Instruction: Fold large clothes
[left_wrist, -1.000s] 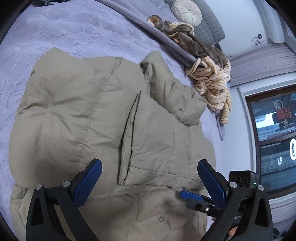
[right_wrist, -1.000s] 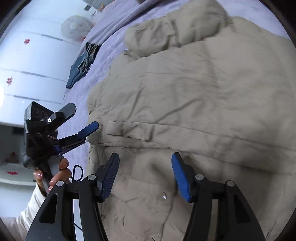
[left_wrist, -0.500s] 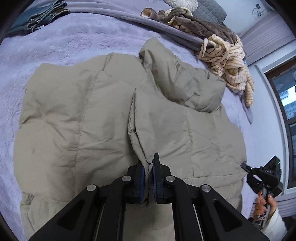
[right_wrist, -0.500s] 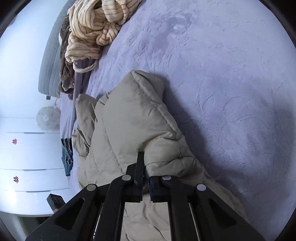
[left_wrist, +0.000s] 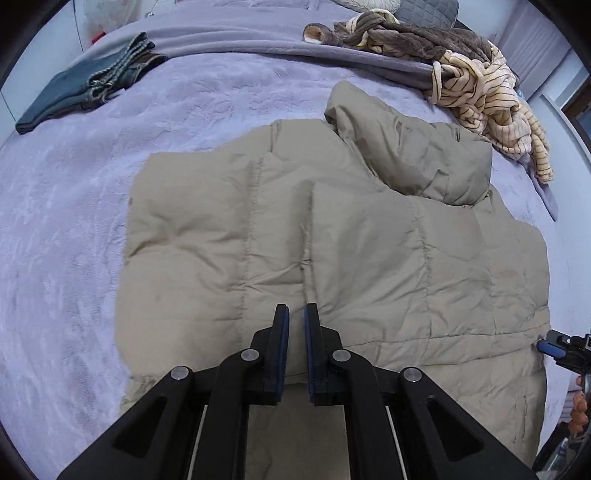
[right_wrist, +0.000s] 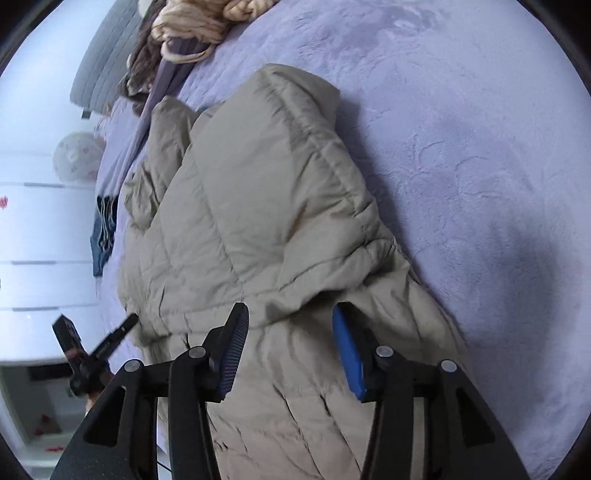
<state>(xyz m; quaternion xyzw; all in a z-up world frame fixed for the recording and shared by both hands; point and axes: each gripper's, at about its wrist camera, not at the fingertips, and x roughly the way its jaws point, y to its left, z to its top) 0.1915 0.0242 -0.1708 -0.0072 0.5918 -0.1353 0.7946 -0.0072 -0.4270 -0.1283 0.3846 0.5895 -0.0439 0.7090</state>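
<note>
A large beige puffer jacket (left_wrist: 332, 258) lies spread on the lavender bed, with one flap folded over its middle and the hood bunched at the far right. My left gripper (left_wrist: 296, 314) hovers over the jacket's near middle, its jaws nearly together with a narrow gap and no cloth between them. My right gripper (right_wrist: 290, 321) is open above the jacket's (right_wrist: 258, 221) folded edge, with nothing in it. It also shows in the left wrist view (left_wrist: 554, 347) at the jacket's right edge. The left gripper (right_wrist: 110, 339) appears in the right wrist view beyond the jacket.
Folded blue jeans (left_wrist: 92, 85) lie at the far left of the bed (left_wrist: 55, 221). A heap of striped cream and brown clothes (left_wrist: 461, 77) lies at the far right by a grey pillow. White drawers (right_wrist: 37, 240) stand beside the bed.
Both grippers held jacket cloth half a second ago. The right gripper has opened and let go. The left gripper has released the flap edge, which now lies flat.
</note>
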